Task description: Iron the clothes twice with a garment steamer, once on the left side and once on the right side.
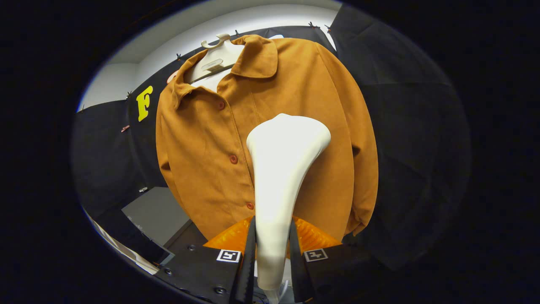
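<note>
A brown button-up shirt [295,105] hangs on a pale hanger [217,57] against the booth's wall. My gripper [272,253] is shut on the white garment steamer [280,169], both fingers pressing its handle. The steamer's wide head rises ahead of the fingers and lies over the shirt's front, just right of the button line, about mid-chest. Whether the head touches the cloth cannot be told. Red buttons [233,159] run down the placket to the left of the steamer.
Black cloth covers the wall around the shirt. A grey surface [158,213] lies low to the left of the shirt's hem, with a dark box edge [130,240] near it. White wall and ceiling show above the hanger.
</note>
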The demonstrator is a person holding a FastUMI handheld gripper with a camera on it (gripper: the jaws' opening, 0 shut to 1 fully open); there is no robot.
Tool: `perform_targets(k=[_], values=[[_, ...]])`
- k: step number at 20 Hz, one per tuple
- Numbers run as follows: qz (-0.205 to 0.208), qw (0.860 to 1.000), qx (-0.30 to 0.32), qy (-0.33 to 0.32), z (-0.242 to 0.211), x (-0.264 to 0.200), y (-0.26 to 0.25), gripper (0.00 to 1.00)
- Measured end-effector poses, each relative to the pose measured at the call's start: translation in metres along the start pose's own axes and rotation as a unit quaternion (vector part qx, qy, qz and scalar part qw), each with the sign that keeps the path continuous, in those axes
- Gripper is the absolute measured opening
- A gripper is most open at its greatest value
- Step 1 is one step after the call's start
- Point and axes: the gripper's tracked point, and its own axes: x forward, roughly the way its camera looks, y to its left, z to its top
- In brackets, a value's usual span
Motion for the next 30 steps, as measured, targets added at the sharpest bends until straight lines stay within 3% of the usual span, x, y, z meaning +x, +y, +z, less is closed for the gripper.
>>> perform_targets(k=[15,23,30], values=[[-0.031,0.994,0.07,0.076,-0.105,-0.008,-0.018,0.39],[-0.034,0.999,0.008,-0.007,-0.036,-0.068,0.044,0.39],[0.02,0.998,-0.047,-0.045,0.009,-0.088,0.157,0.39]])
